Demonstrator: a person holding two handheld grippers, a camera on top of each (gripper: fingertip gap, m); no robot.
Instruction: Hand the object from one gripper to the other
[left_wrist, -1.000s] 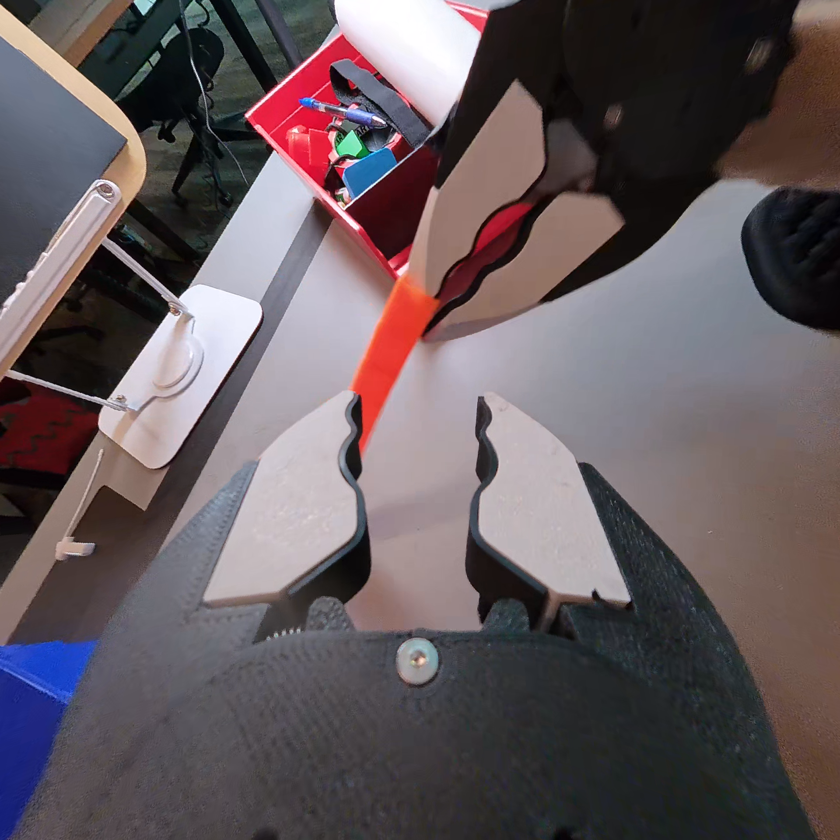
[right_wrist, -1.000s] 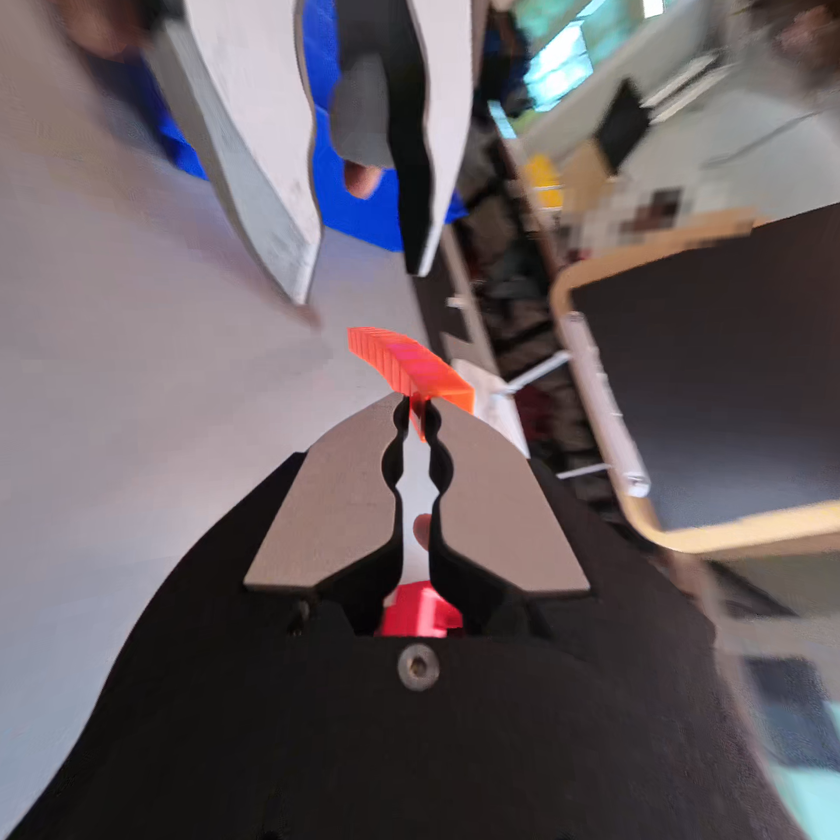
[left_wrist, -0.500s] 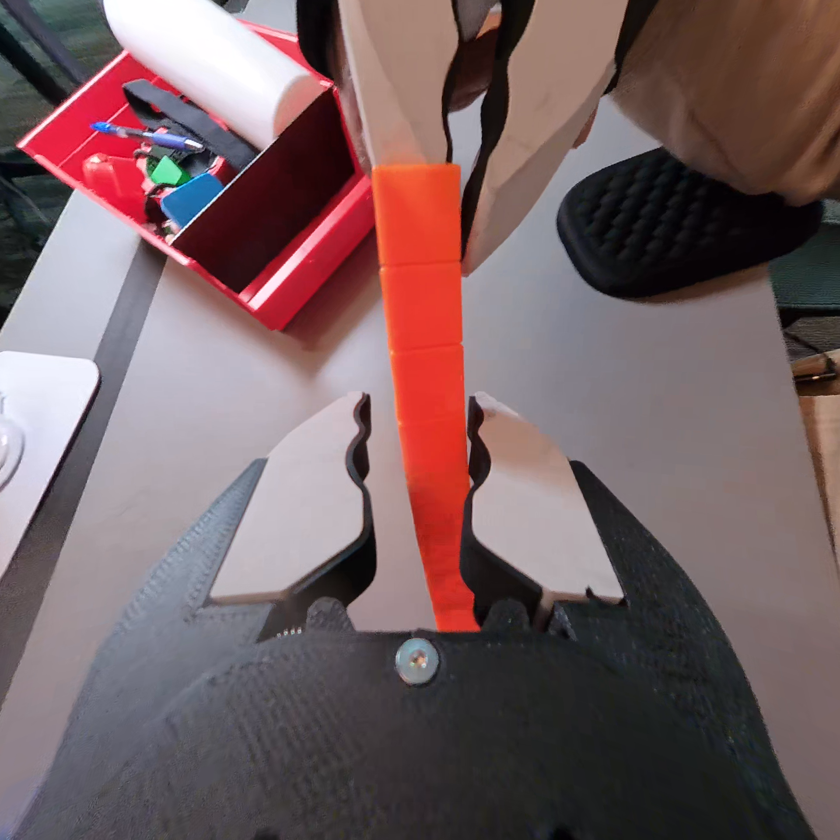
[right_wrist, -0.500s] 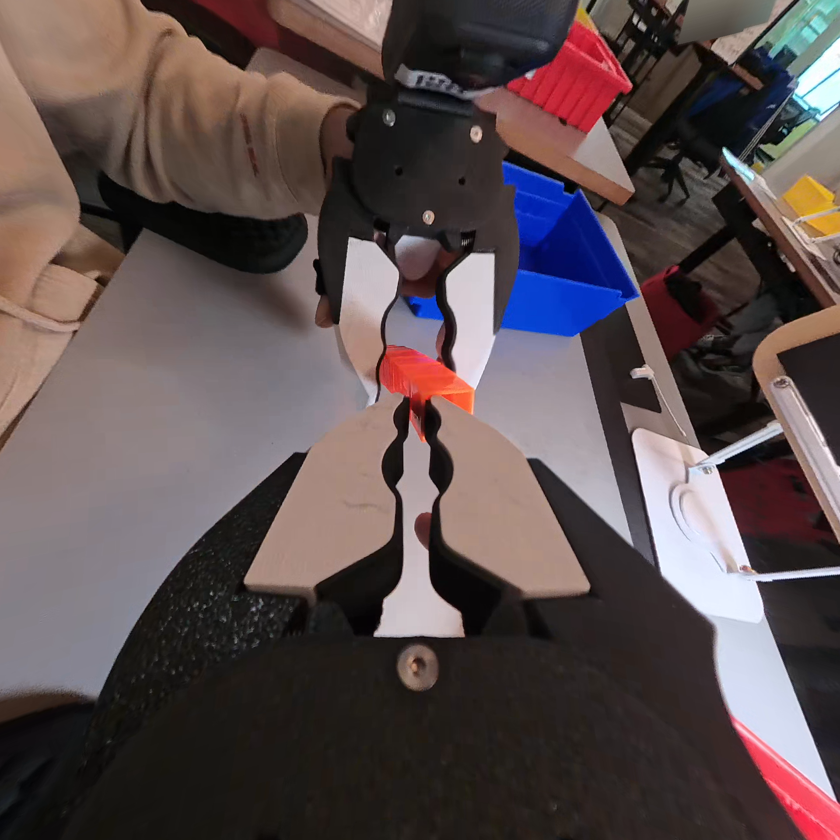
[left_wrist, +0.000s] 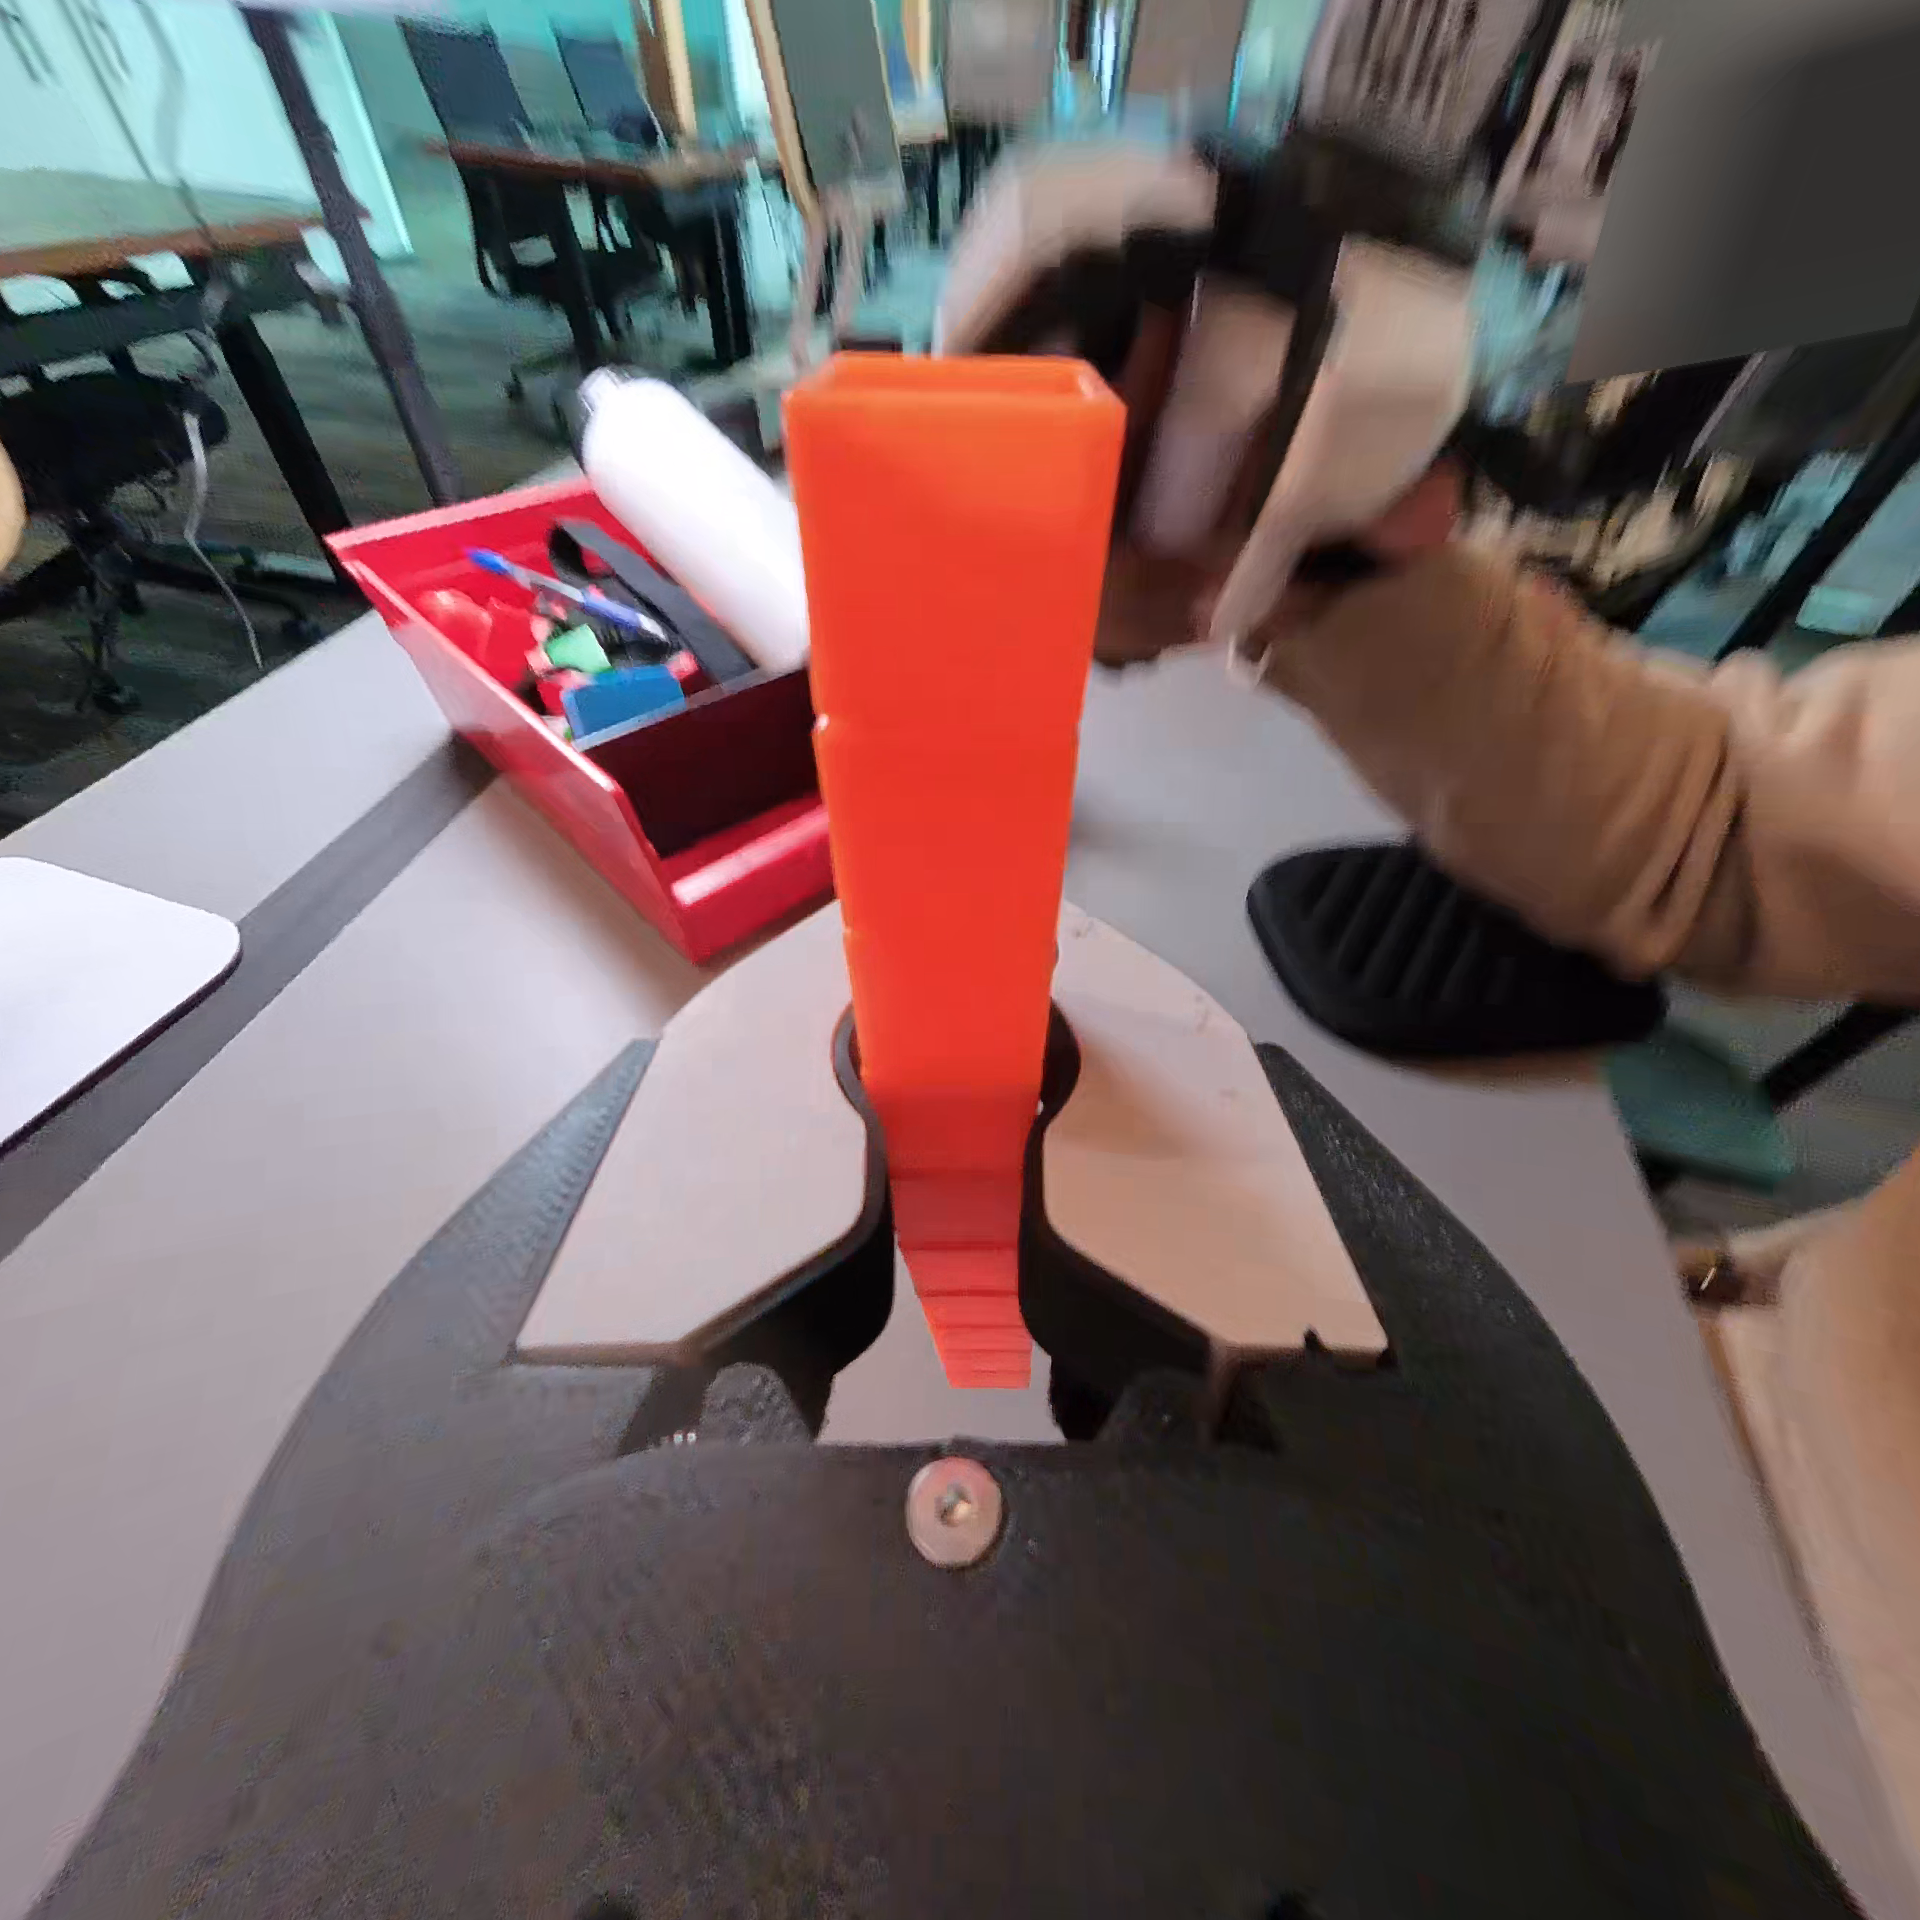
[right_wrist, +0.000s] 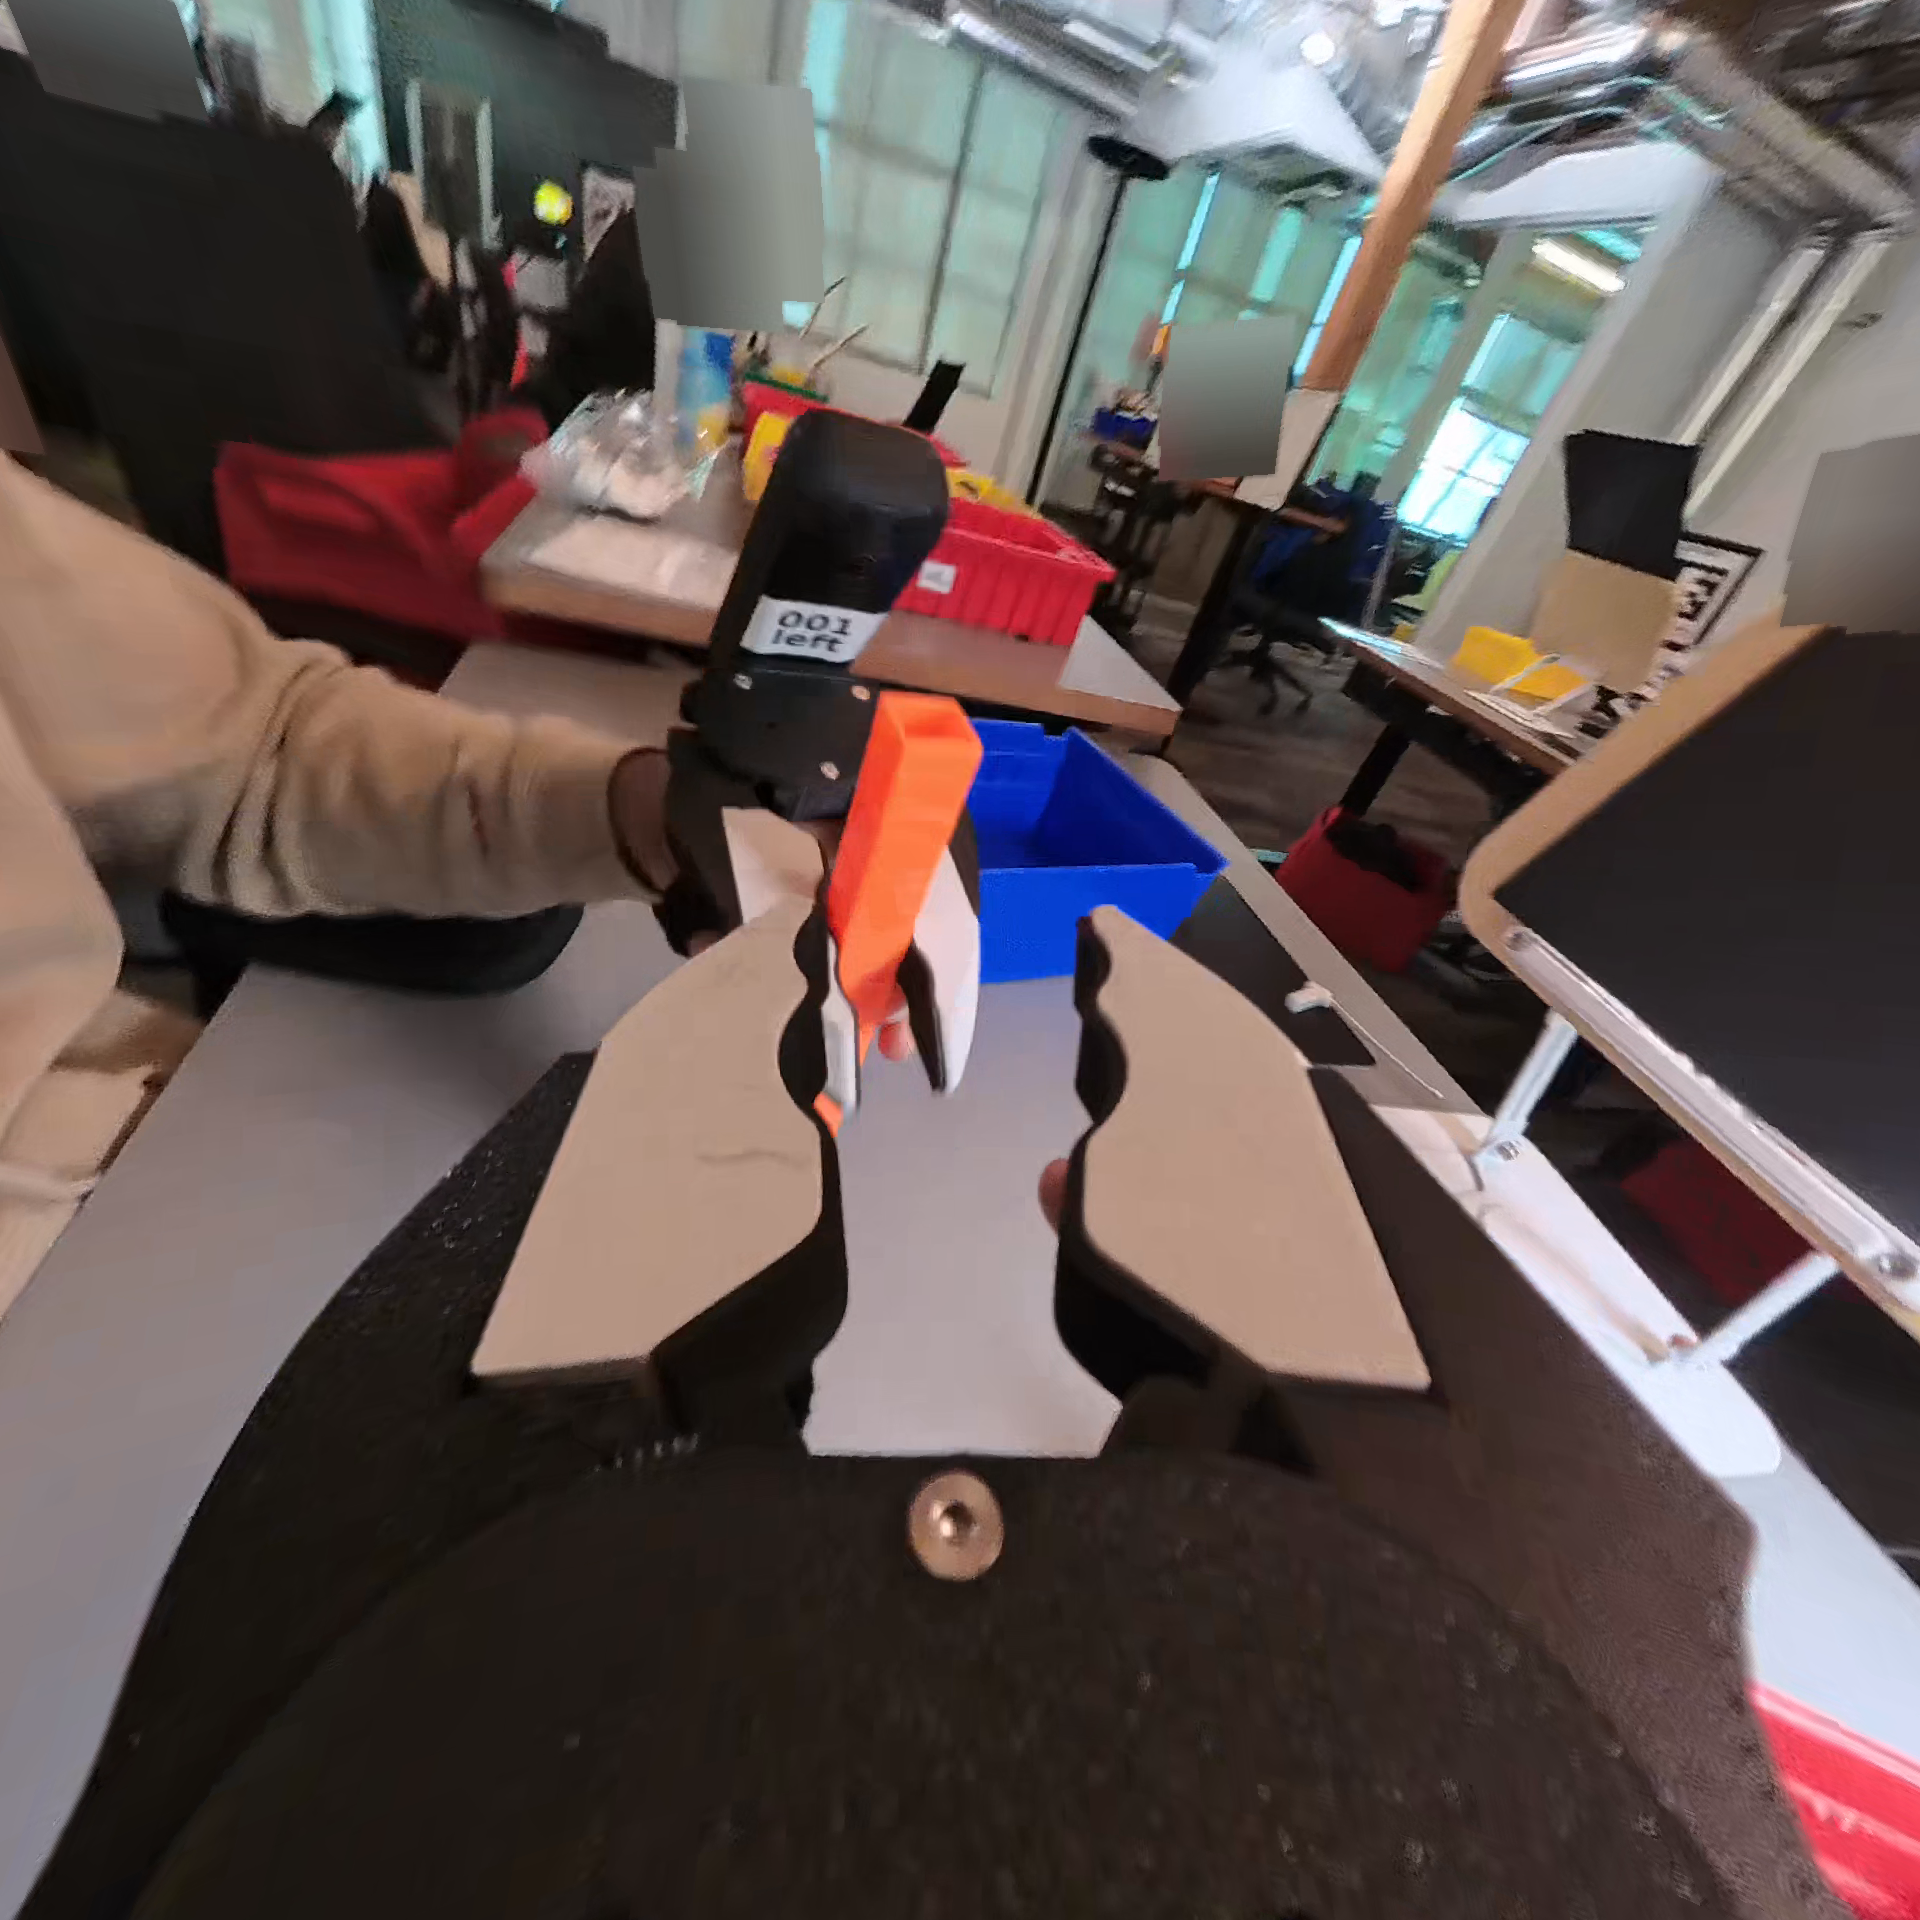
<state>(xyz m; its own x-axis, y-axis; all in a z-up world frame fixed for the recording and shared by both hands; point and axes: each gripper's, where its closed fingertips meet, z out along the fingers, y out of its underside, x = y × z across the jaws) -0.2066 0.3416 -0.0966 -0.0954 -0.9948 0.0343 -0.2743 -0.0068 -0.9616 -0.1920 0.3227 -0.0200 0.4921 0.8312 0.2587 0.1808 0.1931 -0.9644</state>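
A long orange tapered block (left_wrist: 951, 727) stands out forward from my left gripper (left_wrist: 956, 1029), which is shut on its narrow end. In the right wrist view the same block (right_wrist: 899, 831) points up from the left gripper (right_wrist: 899, 1049), held by a hand in a beige sleeve. My right gripper (right_wrist: 951, 935) is open and empty, a short way in front of the block and not touching it. It shows blurred in the left wrist view (left_wrist: 1247, 436), up and to the right of the block's wide end.
A red bin (left_wrist: 540, 769) with small items and a white cylinder (left_wrist: 696, 509) sits on the grey table (right_wrist: 312, 1143). A blue bin (right_wrist: 1081, 862) stands at the far side. A black armrest pad (left_wrist: 1434, 956), a white stand base (left_wrist: 94, 966) and a dark panel on a stand (right_wrist: 1714, 883) flank the table. About 8 cm separates my left fingertips from my right.
My left gripper has shut on the orange block. My right gripper has opened, let go of it and drawn back. The left gripper has tilted the block upward.
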